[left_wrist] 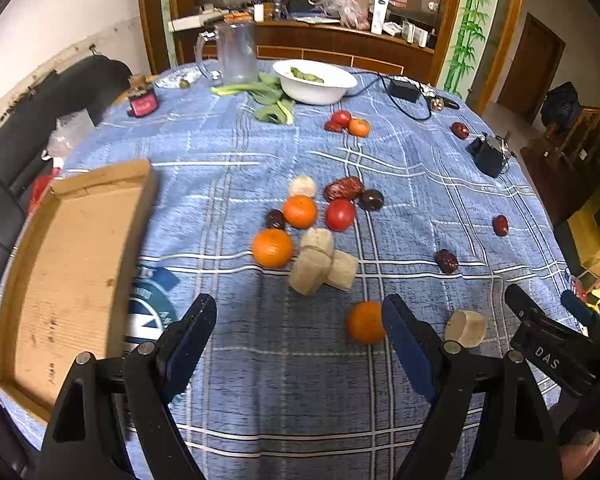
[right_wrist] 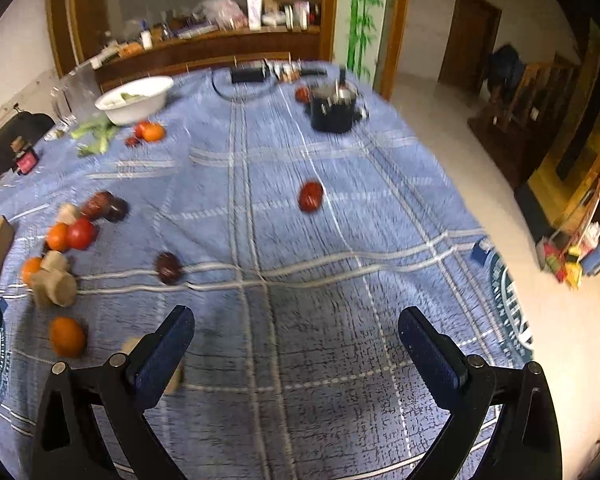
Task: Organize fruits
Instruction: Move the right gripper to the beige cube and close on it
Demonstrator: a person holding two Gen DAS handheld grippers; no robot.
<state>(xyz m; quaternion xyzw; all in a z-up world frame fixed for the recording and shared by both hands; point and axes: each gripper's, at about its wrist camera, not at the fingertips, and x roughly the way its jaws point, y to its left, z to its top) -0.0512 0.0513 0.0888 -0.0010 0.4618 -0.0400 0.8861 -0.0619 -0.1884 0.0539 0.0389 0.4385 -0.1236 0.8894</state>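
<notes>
Both tools are held released and empty above the bench point(left_wrist: 260, 380): left tool point(left_wrist: 300, 320), right tool point(right_wrist: 296, 332); oranges point(left_wrist: 272, 248) and tomatoes point(left_wrist: 340, 214) are scattered mid-bench, beside a cardboard tray point(left_wrist: 72, 264)

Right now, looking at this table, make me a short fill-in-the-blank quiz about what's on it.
1. The flat brown cardboard tray holds ____ fruit.
2. The round white bowl has something ____ in colour inside.
3. The checked tablecloth is mostly ____.
4. Between the left gripper fingers lies only ____.

Missing words: no; green; blue; cloth
</notes>
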